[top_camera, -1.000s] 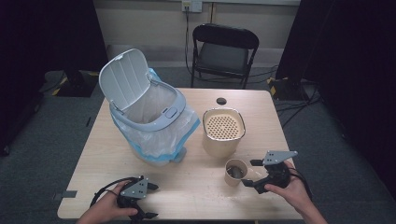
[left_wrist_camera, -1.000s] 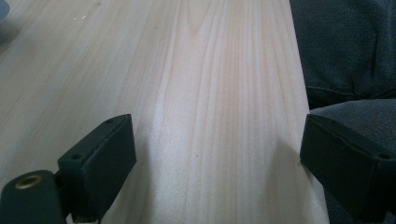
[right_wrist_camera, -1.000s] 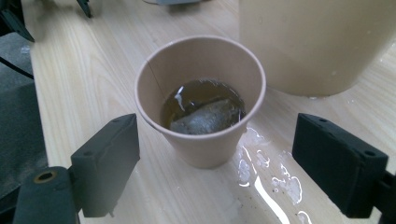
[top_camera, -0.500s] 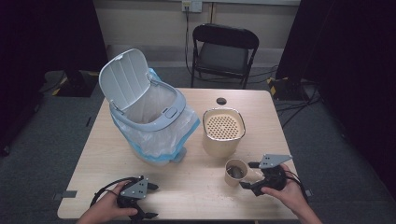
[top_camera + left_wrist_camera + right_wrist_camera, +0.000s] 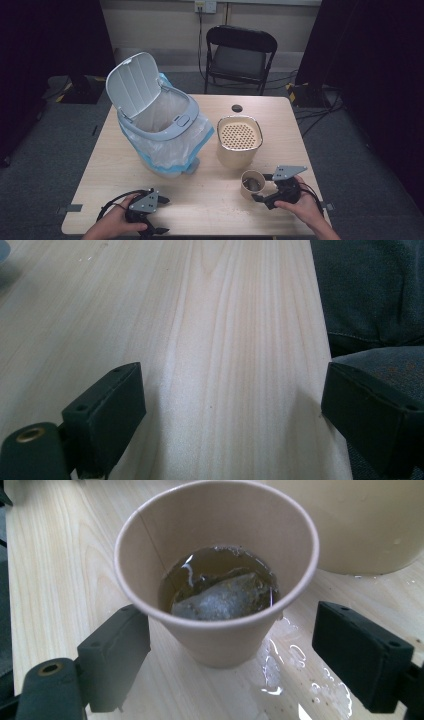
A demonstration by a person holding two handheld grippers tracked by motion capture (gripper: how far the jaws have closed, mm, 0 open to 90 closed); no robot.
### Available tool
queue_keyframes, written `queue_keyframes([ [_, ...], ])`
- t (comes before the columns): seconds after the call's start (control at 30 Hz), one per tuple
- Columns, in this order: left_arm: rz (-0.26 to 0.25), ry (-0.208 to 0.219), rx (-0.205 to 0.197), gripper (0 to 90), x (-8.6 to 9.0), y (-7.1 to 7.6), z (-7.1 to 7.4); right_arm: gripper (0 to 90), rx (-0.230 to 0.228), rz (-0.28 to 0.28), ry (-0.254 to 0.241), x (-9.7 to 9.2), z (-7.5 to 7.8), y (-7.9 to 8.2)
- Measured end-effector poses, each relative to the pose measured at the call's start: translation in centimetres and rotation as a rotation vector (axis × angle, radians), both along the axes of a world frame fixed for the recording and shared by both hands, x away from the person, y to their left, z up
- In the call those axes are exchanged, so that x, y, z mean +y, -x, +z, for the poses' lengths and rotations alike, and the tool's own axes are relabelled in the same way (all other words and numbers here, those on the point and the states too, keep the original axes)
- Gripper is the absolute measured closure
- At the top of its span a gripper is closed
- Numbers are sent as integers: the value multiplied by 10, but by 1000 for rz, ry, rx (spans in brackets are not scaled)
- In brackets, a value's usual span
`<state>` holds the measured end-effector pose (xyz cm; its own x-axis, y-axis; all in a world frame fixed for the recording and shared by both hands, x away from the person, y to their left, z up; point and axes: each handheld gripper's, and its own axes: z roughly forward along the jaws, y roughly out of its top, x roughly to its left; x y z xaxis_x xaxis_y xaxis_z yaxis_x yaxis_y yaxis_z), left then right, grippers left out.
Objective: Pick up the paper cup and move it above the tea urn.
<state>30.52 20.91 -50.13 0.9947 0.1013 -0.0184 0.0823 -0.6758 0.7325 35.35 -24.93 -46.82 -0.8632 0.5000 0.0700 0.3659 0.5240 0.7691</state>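
While the right gripper (image 5: 232, 655) stands wide open, we note the paper cup (image 5: 215, 575) between its jaws, the left jaw close against the cup wall and the right jaw clear of it (nothing is gripped). We find the cup upright on the worktop (image 5: 210, 200), near the right front corner, just in front of the beige strainer pot (image 5: 239, 141). It holds brown liquid and a tea bag (image 5: 225, 597); spilled drops lie beside its base. We record the left gripper (image 5: 235, 405) open and empty, low over bare worktop at the front left edge.
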Motion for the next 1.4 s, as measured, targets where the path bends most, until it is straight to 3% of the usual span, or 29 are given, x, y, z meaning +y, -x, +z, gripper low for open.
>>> queue_keyframes([
  [0.43,2,3,1,99,0,0,0,151,7,27,-1,10,-1,-8],
  [0.83,3,5,5,99,0,0,0,163,25,52,-36,16,-5,-12],
  [1.4,2,3,3,99,0,0,0,239,31,76,-64,21,-7,-12],
])
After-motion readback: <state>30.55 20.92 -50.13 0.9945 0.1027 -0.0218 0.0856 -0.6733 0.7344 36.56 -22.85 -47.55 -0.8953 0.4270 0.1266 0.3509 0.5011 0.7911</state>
